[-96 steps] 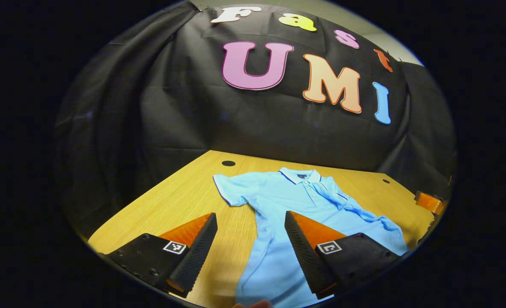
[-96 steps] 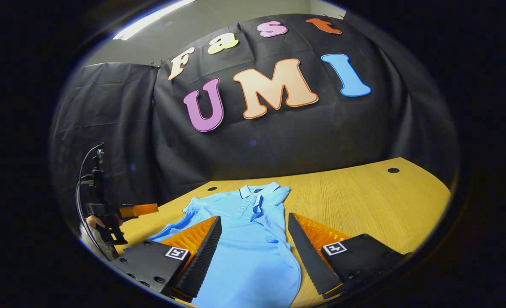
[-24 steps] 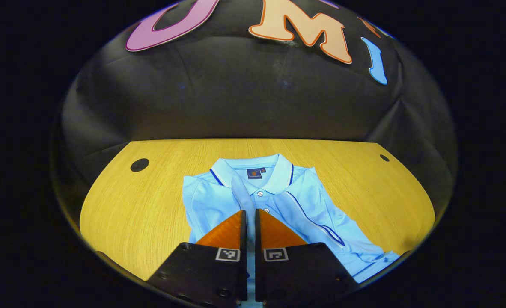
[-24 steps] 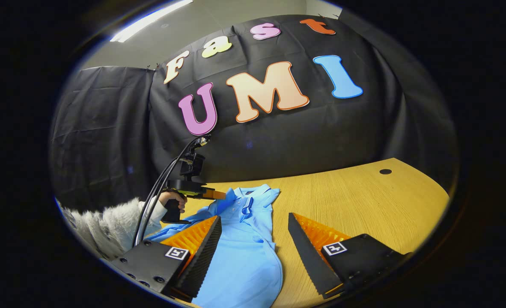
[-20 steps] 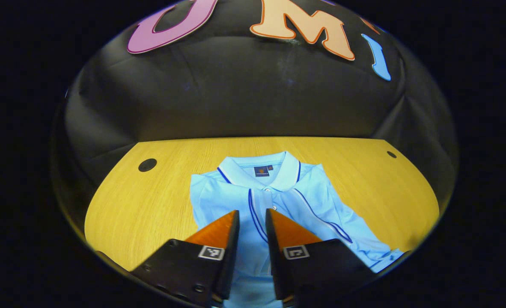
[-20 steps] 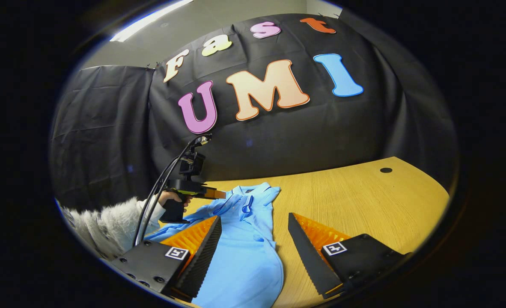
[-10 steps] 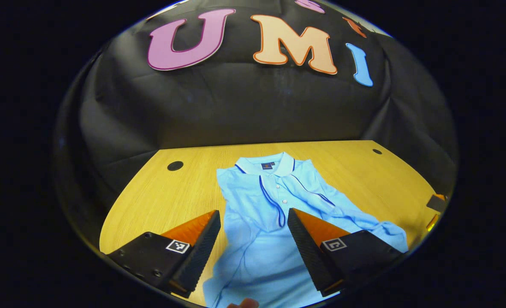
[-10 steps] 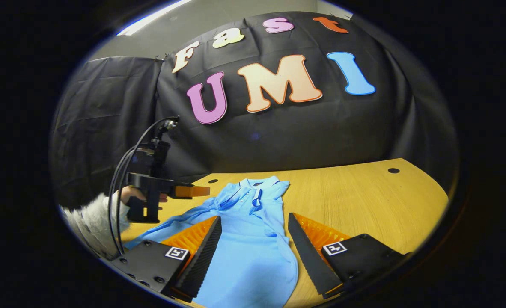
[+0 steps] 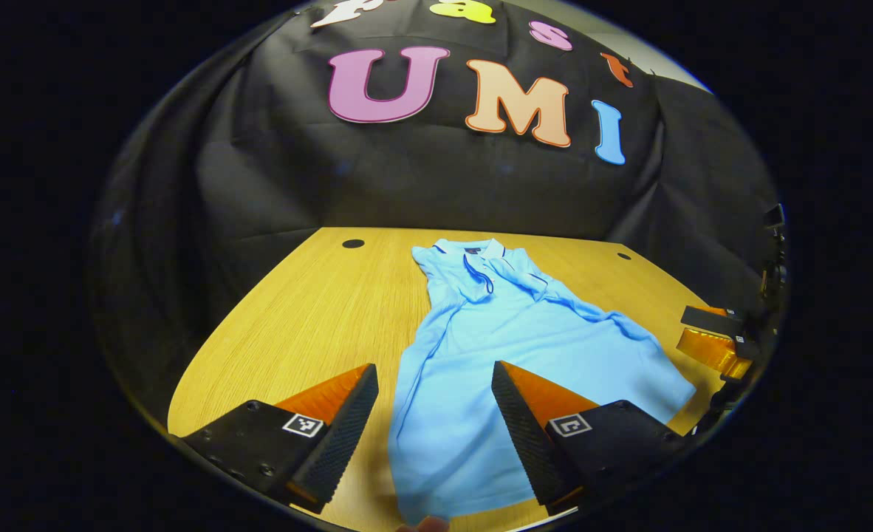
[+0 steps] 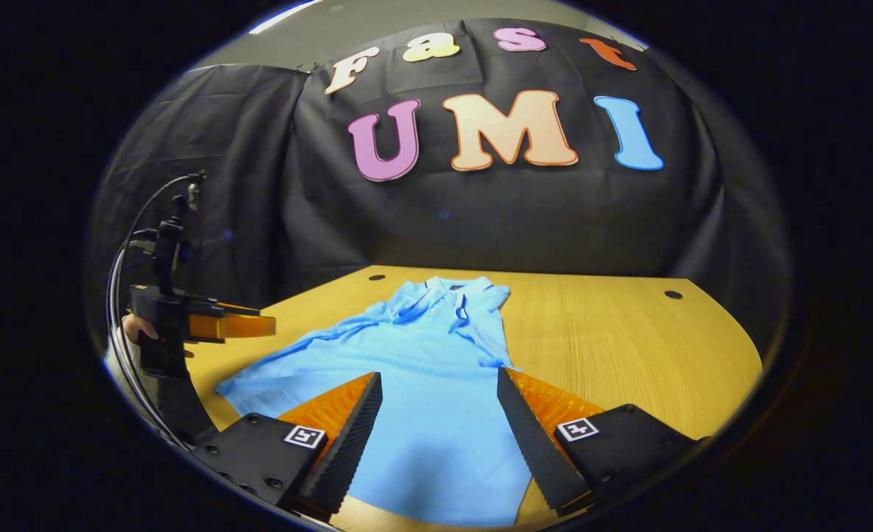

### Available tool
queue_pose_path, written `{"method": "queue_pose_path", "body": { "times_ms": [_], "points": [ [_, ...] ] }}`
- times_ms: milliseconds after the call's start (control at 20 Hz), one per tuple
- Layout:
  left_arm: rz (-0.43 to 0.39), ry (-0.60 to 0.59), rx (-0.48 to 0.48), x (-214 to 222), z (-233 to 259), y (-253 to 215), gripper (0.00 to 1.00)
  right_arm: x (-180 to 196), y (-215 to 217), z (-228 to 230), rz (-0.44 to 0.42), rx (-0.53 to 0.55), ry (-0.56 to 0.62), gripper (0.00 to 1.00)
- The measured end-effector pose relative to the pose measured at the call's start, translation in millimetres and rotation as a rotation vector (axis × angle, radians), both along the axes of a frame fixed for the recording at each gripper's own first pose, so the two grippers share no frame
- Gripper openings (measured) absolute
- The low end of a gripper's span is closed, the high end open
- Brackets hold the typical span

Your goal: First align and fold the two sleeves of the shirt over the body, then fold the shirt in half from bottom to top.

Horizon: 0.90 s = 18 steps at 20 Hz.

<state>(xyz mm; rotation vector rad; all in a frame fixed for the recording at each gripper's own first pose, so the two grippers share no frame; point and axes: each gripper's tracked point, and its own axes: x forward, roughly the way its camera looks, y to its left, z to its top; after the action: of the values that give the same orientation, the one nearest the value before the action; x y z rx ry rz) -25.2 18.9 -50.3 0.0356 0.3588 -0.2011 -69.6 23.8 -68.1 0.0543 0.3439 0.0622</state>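
Left gripper view: left claw (image 9: 434, 403) spread wide and empty at bottom centre, hovering over the hem end of the shirt (image 9: 510, 340), which lies flat mid-frame on the worktop (image 9: 311, 310), collar toward the top, both sleeves folded onto the body; right claw (image 9: 710, 340) at the right edge, its state unreadable here. Right gripper view: right claw (image 10: 440, 414) also spread and empty over the hem at bottom centre, shirt (image 10: 414, 369) running up to mid-frame, left claw (image 10: 222, 325) at centre left off the cloth. Fabric looks light, limp and prone to sag or wrinkle, so I'd pinch the two hem corners, one per claw, for the bottom-to-top fold.
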Motion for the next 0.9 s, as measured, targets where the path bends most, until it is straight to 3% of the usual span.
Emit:
{"method": "queue_pose_path", "body": {
  "times_ms": [250,500,550,600,850,900],
  "points": [
    [0.023,0.027,-0.018,-44,-30,2,0.95,-39,-21,-27,-0.083,-0.018,0.057,0.98],
    [0.038,0.031,0.009,-58,-50,4,0.95,-57,-30,-53,-0.109,-0.112,0.106,0.98],
    [0.039,0.038,0.009,-60,-55,4,0.95,-59,-30,-58,-0.11,-0.119,0.117,0.93],
    [0.042,0.046,0.009,-62,-59,4,0.95,-60,-30,-63,-0.112,-0.113,0.126,0.98],
    [0.046,0.07,0.029,-64,-76,4,0.95,-65,-31,-78,-0.121,-0.071,0.155,0.98],
    [0.049,0.072,0.028,-65,-78,4,0.95,-66,-30,-79,-0.117,-0.075,0.157,0.94]
  ]
}}
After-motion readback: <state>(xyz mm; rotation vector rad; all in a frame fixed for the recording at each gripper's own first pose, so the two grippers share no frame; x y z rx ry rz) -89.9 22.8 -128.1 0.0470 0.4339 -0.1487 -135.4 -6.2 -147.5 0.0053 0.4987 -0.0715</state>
